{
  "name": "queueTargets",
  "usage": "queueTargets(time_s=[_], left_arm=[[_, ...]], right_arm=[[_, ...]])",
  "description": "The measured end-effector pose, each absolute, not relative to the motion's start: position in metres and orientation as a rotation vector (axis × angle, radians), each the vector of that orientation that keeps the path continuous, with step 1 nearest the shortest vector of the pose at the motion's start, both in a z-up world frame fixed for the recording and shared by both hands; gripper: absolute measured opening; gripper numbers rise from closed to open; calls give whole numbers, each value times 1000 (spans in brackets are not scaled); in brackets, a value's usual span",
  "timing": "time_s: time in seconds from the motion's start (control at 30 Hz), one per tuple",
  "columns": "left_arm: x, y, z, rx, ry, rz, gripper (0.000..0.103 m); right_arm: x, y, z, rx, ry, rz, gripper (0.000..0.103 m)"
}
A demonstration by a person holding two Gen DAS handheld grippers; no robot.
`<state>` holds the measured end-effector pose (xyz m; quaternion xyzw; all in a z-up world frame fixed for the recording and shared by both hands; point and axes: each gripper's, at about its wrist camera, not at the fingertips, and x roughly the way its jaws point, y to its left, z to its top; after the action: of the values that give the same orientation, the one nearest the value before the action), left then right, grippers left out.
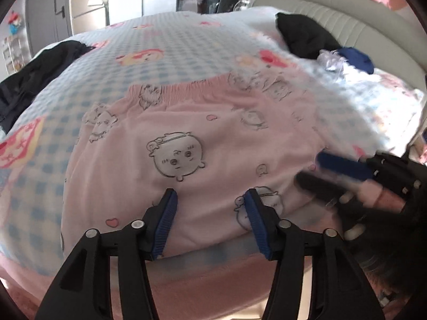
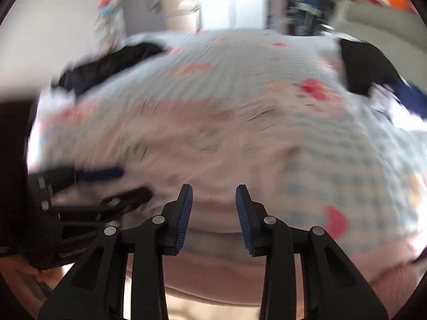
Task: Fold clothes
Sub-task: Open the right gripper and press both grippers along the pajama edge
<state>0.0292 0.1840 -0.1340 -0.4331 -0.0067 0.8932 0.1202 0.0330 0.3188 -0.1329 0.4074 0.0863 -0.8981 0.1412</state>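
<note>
On the bed [image 1: 186, 34], near its front edge, your pink shorts [image 1: 202, 144] lie flat, waistband away from you. Your left gripper [image 1: 210, 221] hangs over the near hem, jaws wide and holding nothing. Your right gripper [image 2: 214, 217] sits just beside it over the same hem, jaws also apart and empty; that view is blurred. Black clothes [image 1: 32, 80] lie at the far left, and a black bundle [image 1: 304, 37] at the far right.
</note>
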Motion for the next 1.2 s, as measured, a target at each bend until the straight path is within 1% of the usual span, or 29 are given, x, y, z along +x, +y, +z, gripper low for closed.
queueTargets(time_s=[0.03, 0.07, 0.17, 0.27, 0.33, 0.43, 0.47, 0.5, 0.53, 0.57, 0.63, 0.7, 0.87, 0.93, 1.0, 1.07, 1.1, 1.2], left_arm=[[29, 179, -135, -1270, -44, 2607, 54], [31, 172, -135, -1278, -47, 2610, 54], [36, 154, -135, -1303, -54, 2619, 54], [41, 144, -134, -1336, -23, 2634, 48], [44, 137, -133, -1358, 1, 2646, 48], [49, 131, -132, -1391, 55, 2681, 48], [51, 128, -133, -1402, 62, 2690, 49], [52, 123, -134, -1422, 66, 2711, 49], [53, 119, -134, -1444, 76, 2736, 54], [55, 113, -134, -1468, 69, 2761, 65], [59, 97, -130, -1442, -91, 2781, 66], [63, 93, -122, -1381, -196, 2808, 66], [65, 113, -111, -1248, -130, 2825, 66], [61, 118, -119, -1282, -145, 2786, 66], [54, 115, -133, -1415, -92, 2799, 66], [52, 105, -139, -1458, -135, 2795, 67], [53, 97, -137, -1446, -198, 2795, 67], [58, 78, -128, -1360, -321, 2867, 67]], right_arm=[[31, 305, -139, 1186, 325, -2561, 33], [31, 298, -143, 1190, 363, -2544, 33], [31, 305, -146, 1184, 358, -2557, 33], [37, 315, -144, 1187, 390, -2583, 32], [36, 324, -140, 1204, 361, -2594, 27], [31, 338, -140, 1244, 359, -2665, 27], [30, 343, -141, 1259, 364, -2692, 41], [30, 351, -141, 1274, 329, -2711, 48], [31, 361, -141, 1286, 257, -2713, 52], [32, 369, -139, 1290, 189, -2704, 52], [35, 377, -134, 1275, 101, -2706, 52], [42, 377, -124, 1211, 84, -2749, 52], [48, 358, -105, 1052, 73, -2780, 52], [43, 345, -108, 1084, 101, -2722, 52], [39, 340, -121, 1149, 137, -2678, 52], [39, 344, -137, 1215, 159, -2667, 52], [40, 349, -142, 1235, 157, -2670, 52], [42, 370, -138, 1249, 22, -2675, 52]])
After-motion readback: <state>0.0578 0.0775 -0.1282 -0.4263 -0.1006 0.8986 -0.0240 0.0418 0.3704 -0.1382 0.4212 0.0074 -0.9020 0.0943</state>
